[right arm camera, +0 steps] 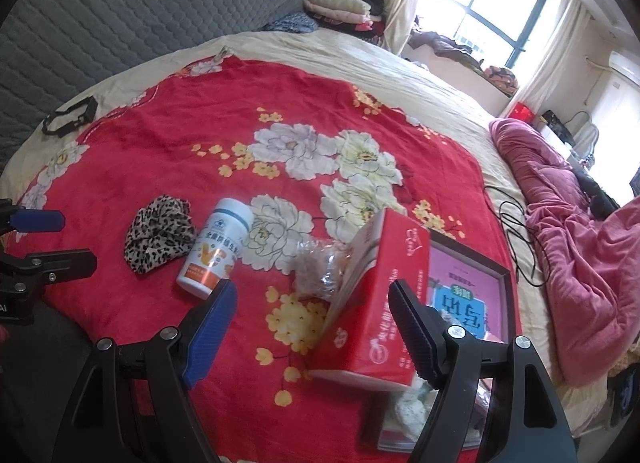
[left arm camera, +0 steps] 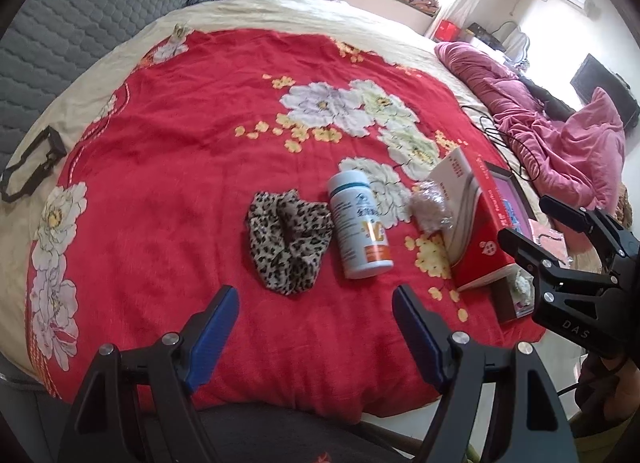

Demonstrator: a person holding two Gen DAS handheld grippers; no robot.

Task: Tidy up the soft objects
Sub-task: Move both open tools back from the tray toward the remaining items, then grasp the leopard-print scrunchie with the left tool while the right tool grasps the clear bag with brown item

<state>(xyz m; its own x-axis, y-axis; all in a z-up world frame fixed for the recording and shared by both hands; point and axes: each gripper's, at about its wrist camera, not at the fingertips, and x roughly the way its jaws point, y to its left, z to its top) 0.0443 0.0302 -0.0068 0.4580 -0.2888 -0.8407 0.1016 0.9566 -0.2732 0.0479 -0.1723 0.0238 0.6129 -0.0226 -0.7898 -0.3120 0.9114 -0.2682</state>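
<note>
Hovering w/ both tongs wide open, nothing held: left gripper (left arm camera: 316, 333) sits just short of the leopard-print scrunchie (left arm camera: 289, 241), right gripper (right arm camera: 310, 329) just short of the red tissue box (right arm camera: 374, 303). Best approach, IMO: drop the left onto the scrunchie's puffed ring, pinch fabric only, avoid the hard, smooth white supplement bottle (left arm camera: 360, 225) beside it. Beige crinkly scrunchie (right arm camera: 320, 273) lies btwn bottle & box, ahead of the right tongs. Plush red floral blanket (left arm camera: 180, 123) underneath.
</note>
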